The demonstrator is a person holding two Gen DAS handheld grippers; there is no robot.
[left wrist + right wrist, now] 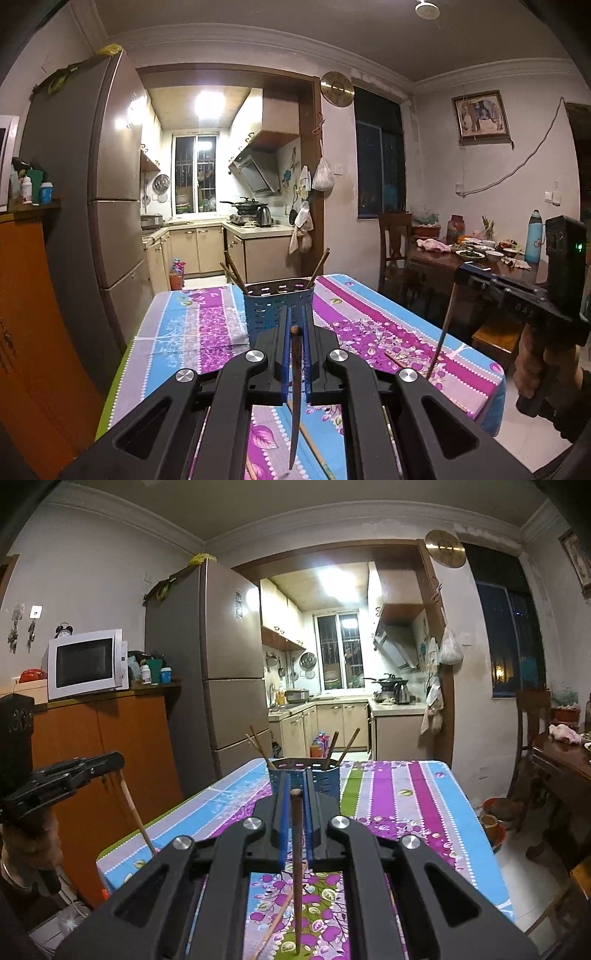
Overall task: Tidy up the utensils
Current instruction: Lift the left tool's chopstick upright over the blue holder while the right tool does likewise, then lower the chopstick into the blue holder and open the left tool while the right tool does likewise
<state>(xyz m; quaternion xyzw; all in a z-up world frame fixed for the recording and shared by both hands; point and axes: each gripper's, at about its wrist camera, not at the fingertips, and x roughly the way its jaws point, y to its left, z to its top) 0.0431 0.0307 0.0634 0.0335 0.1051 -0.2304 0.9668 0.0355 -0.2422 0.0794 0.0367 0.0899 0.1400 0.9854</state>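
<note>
I hold one hand-held gripper in each hand, above the tabletop (207,325) with its striped flowery cloth.

My left hand-held gripper (295,328) is squeezed tight on a dark brown chopstick (295,387). The chopstick hangs almost straight down, with its top end poking up between the blue pads and its thin tip above the cloth.

My right hand-held gripper (295,794) is also squeezed tight, on another brown chopstick (296,867). It hangs down the same way, and its tip is close to the cloth or on it; I cannot tell which.

In the left camera I see my right hand-held gripper off to the right, with its chopstick slanting down toward the cloth.

The blue holder (279,308) with little slots stands upright on the tabletop, just past both grippers. A few chopsticks (347,747) already lean inside it.

More loose chopsticks (275,926) lie flat on the cloth under my grippers.

A big fridge (92,177) stands to the left of the tabletop.
</note>
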